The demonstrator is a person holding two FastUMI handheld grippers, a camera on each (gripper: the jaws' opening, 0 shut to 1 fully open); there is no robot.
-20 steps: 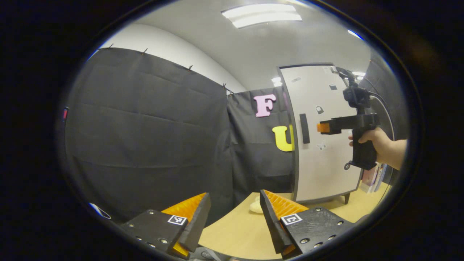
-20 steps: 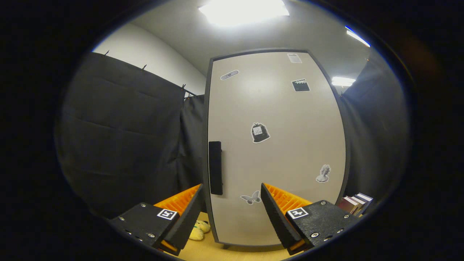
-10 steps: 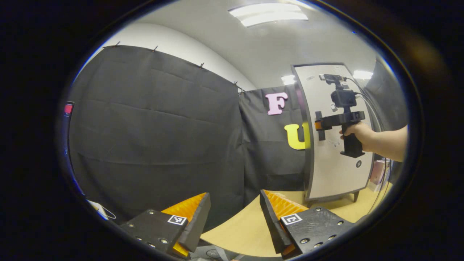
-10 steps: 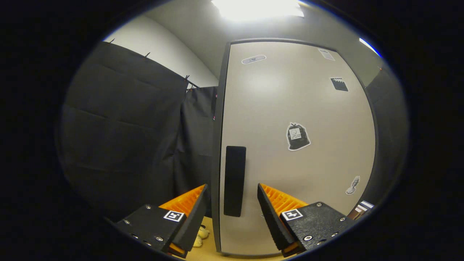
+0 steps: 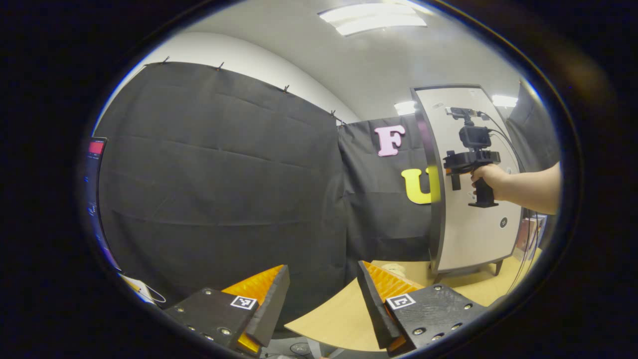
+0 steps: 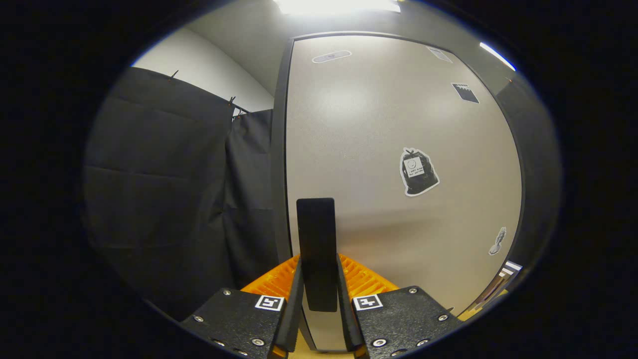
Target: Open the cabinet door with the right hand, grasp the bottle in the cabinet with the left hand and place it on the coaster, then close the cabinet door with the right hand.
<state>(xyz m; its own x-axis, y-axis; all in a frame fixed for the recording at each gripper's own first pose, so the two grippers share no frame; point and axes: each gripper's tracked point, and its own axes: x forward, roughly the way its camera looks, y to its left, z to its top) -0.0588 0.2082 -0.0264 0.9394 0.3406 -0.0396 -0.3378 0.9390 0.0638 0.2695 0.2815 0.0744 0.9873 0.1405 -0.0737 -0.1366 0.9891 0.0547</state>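
In the right gripper view the pale cabinet door point(image 6: 389, 149) is closed, with stickers on it and a dark vertical handle point(image 6: 316, 239) near its left edge. My right gripper point(image 6: 318, 294) is shut on that handle, one finger pressed against each side. In the left gripper view the same cabinet door point(image 5: 473, 219) stands at the far right, and a person's hand point(image 5: 491, 177) holds the right gripper point(image 5: 451, 167) against the handle there. My left gripper point(image 5: 321, 299) hangs open over the near edge of the wooden table point(image 5: 339, 319), holding nothing. The cabinet's inside is hidden behind the door.
A small pale object point(image 5: 396, 269) lies on the table near the cabinet's foot. Books point(image 6: 506, 274) stand to the right of the cabinet. Black cloth walls point(image 5: 219, 189) close off the left and back.
The right gripper has moved in to the door and closed its fingers on the handle; it was open before. The left gripper has swung left, away from the cabinet.
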